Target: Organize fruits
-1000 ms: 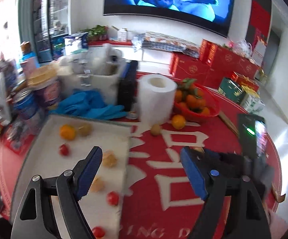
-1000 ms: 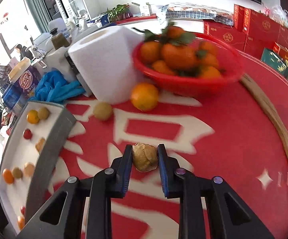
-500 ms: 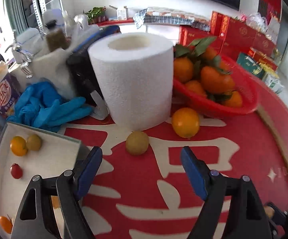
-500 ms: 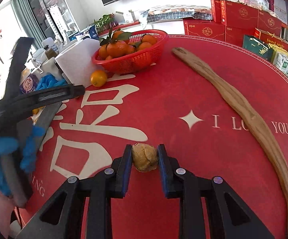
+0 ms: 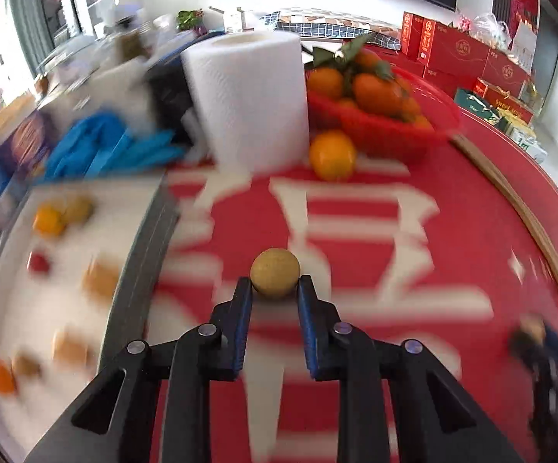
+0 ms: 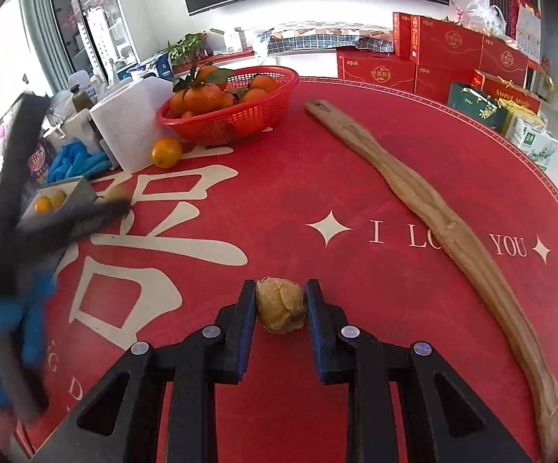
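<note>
My left gripper (image 5: pixel 275 289) is low over the red tablecloth. Its jaws are closing on a round yellow-brown fruit (image 5: pixel 275 274), and both fingertips touch its sides. Left of it lies a white tray (image 5: pixel 140 254) with a grey rim, holding several small orange, red and tan fruits. My right gripper (image 6: pixel 281 297) is shut on a wrinkled tan fruit (image 6: pixel 281 305) just above the cloth. The right wrist view shows the left gripper (image 6: pixel 113 206) blurred at the left, held by a blue-gloved hand (image 6: pixel 1 328).
A paper towel roll (image 5: pixel 248 96) stands behind the round fruit. Beside the roll are a loose orange (image 5: pixel 332 154) and a red basket (image 5: pixel 391 137) of oranges. Blue gloves (image 5: pixel 105 146) lie behind the tray. A long wooden strip (image 6: pixel 433 208) crosses the cloth on the right.
My left gripper has dropped toward the round fruit by the roll, and its wide jaws have narrowed onto it. My right gripper swung away from the basket, then held still with its fruit.
</note>
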The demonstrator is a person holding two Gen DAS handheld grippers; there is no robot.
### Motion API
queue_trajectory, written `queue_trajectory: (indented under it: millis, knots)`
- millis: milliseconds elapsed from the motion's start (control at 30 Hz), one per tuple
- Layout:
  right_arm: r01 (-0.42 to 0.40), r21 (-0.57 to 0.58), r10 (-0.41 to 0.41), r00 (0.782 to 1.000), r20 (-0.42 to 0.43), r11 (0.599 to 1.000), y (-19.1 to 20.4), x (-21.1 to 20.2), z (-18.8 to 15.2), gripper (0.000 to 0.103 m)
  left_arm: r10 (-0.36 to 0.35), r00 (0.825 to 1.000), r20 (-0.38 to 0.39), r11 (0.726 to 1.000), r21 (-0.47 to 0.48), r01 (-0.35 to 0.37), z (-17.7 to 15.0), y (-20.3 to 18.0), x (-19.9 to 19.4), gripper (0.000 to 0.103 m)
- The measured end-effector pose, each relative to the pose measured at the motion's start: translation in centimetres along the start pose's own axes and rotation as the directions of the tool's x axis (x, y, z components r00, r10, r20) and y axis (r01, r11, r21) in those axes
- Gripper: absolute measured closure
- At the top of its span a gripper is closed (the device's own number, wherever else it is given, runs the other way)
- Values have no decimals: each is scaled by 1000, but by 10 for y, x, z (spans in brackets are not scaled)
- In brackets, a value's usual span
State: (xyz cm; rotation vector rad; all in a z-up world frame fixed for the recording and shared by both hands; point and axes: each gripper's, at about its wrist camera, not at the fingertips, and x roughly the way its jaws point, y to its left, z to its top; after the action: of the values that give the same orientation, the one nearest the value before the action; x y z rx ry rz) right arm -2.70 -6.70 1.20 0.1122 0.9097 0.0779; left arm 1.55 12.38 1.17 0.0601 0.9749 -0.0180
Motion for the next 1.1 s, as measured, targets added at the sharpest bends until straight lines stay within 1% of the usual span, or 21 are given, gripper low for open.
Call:
queue_trajectory:
  millis: [100, 167, 200, 233, 267, 300, 333, 367, 400, 433, 567, 667, 1100]
  knots:
    - [31, -38, -31, 1000, -1, 999, 6, -2, -5, 76, 9, 1000, 13, 999, -33, -9, -34, 11, -20, 76]
    - [59, -67, -59, 998, 3, 996, 11, -4, -8, 76, 31, 999, 29, 999, -37, -30, -42, 15, -24, 66]
    - [81, -88, -81, 997, 5, 993, 15, -3, -10, 76, 58, 997, 41, 998, -33, -57, -42, 15, -24, 48]
    - [99, -105, -98, 995, 11, 990, 19, -3, -11, 76, 97, 994, 55, 995, -27, -95, -41, 14, -23, 33]
    - [108, -112, -107, 994, 14, 988, 19, -4, -12, 76, 121, 991, 66, 993, -27, -119, -42, 15, -24, 28]
    - [124, -120, -123, 992, 17, 985, 21, -4, -12, 74, 126, 990, 69, 992, -35, -124, -39, 14, -22, 24]
    - [141, -125, -139, 990, 20, 982, 22, -4, -12, 62, 101, 993, 63, 994, -50, -98, -41, 20, -22, 24]
    - [167, -129, -166, 986, 23, 977, 23, -3, -12, 48, 86, 994, 60, 995, -63, -82, -40, 25, -22, 24]
    - [164, -131, -164, 986, 12, 978, 22, -1, -12, 15, 86, 994, 60, 995, -57, -82, -40, 26, -22, 23]
    - [148, -136, -149, 989, 0, 980, 23, 2, -12, 9, 84, 995, 61, 995, -52, -80, -41, 26, -22, 22]
    - [121, -135, -124, 992, -17, 983, 21, 5, -11, 8, 78, 995, 60, 996, -49, -75, -40, 25, -21, 20]
    - [88, -93, -93, 995, -47, 992, 13, 9, -9, 0, 77, 995, 59, 996, -50, -74, -40, 25, -22, 20]
    - [94, -95, -98, 994, -42, 991, 16, 9, -11, 0, 77, 995, 58, 996, -49, -74, -40, 24, -22, 18]
